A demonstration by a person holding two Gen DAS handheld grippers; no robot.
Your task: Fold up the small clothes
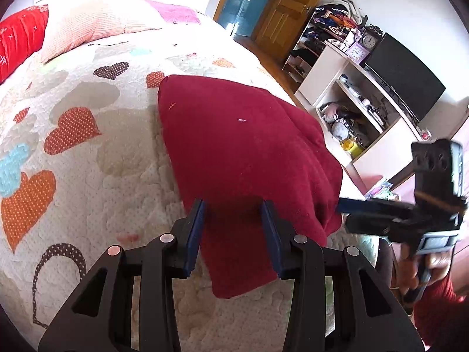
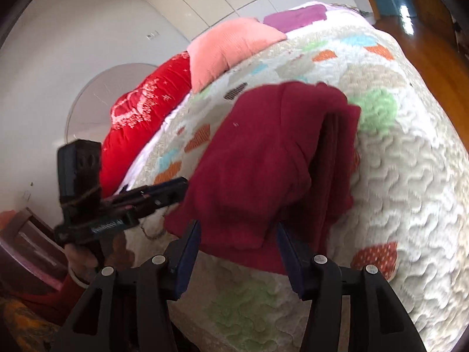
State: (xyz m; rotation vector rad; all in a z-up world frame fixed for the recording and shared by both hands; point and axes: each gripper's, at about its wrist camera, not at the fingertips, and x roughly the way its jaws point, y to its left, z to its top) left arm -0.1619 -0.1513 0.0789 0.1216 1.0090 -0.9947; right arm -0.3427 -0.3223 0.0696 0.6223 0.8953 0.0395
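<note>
A single dark red garment (image 1: 240, 146) lies on the heart-patterned quilt (image 1: 88, 152) of the bed, near the edge closest to the person, already doubled over so that several layers show stacked along its right side in the right wrist view. It looks like soft, thick knit or fleece: light, limp, not slippery, nothing fragile about it, and likely to sag and unfold if lifted by one point only. The best hold seems to be at the two near corners or along the layered edge, pinching all layers together so the fold stays aligned. The left gripper (image 1: 234, 228) hovers over the near hem with its jaws parted, nothing pinched between the blue pads; the right gripper (image 2: 237, 243) likewise stands open just above the cloth, gripping nothing. Counted: one garment, two grippers, one red pillow (image 1: 20, 38), one salmon-pink pillow (image 1: 96, 26), and one purple folded cloth (image 1: 176, 11) at the head of the bed.
</note>
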